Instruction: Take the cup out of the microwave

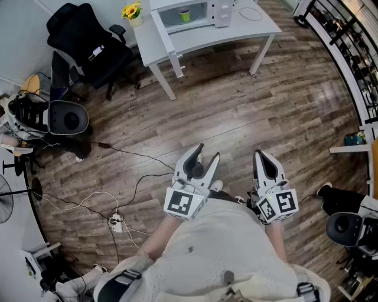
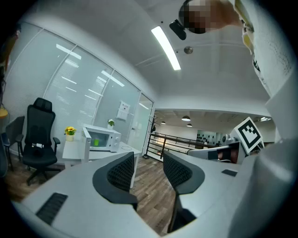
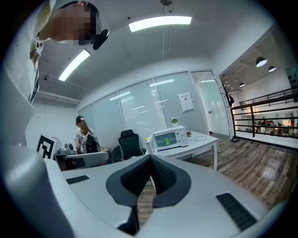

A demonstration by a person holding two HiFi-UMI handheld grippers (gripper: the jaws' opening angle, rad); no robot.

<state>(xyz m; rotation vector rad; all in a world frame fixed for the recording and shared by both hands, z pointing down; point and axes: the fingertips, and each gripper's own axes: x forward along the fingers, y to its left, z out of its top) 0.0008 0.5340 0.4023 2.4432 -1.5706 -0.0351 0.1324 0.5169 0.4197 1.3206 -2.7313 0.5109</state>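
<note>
The person is holding both grippers out over the wooden floor (image 1: 266, 100), well short of the microwave (image 1: 223, 12). The left gripper (image 1: 208, 152) (image 2: 149, 158) is holding its jaws a little apart, gripping nothing, with only floor showing between them. The right gripper (image 1: 260, 154) (image 3: 150, 160) is pressing its jaws together at the tips, empty as well. Both are pointing roughly level toward the microwave, which is sitting on a white table (image 1: 236, 32). Its door appears to be standing open on its left side. The green cup (image 1: 185, 16) (image 2: 96, 142) (image 3: 170, 139) is sitting upright inside the microwave. A pot of yellow flowers (image 1: 132, 12) is standing just left of the microwave, and a black office chair (image 1: 88, 44) farther left.
</note>
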